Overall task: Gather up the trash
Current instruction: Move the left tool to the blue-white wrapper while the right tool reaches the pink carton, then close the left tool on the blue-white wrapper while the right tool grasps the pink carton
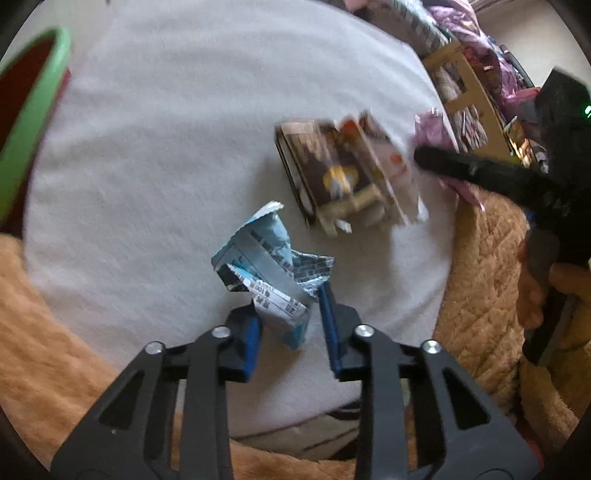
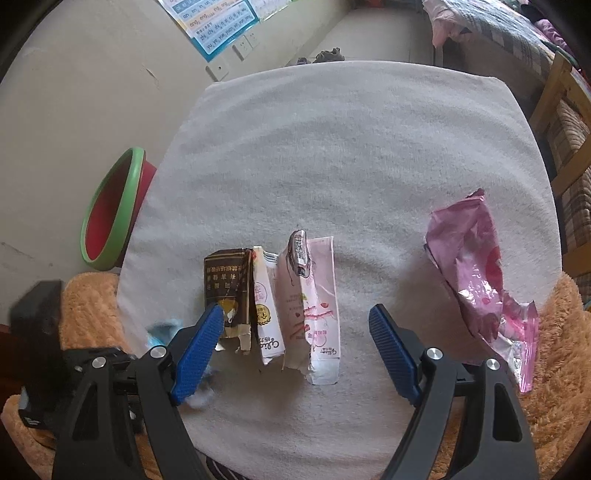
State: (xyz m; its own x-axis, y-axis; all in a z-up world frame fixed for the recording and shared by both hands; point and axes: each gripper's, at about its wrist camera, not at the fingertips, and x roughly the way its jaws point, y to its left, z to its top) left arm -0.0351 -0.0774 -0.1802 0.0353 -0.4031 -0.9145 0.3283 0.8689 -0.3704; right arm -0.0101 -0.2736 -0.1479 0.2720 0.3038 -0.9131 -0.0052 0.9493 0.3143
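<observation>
A crumpled blue and silver wrapper (image 1: pixel 266 273) lies on the white towel (image 1: pixel 184 147), its near end between the pads of my left gripper (image 1: pixel 291 314); the jaws stand partly open around it without clamping. A brown carton (image 2: pixel 227 291) and a torn pink-white carton (image 2: pixel 314 302) lie side by side in front of my open right gripper (image 2: pixel 295 332). They also show blurred in the left wrist view (image 1: pixel 343 173). A pink foil bag (image 2: pixel 476 273) lies to the right. A green-rimmed red bin (image 2: pixel 114 210) stands at the towel's left edge.
An orange fluffy blanket (image 1: pixel 480 258) lies under the towel. A wooden bed frame (image 2: pixel 565 122) with bedding stands at the right. A wall with a poster (image 2: pixel 218 22) is behind. The right gripper body (image 1: pixel 517 181) and the hand holding it show at right.
</observation>
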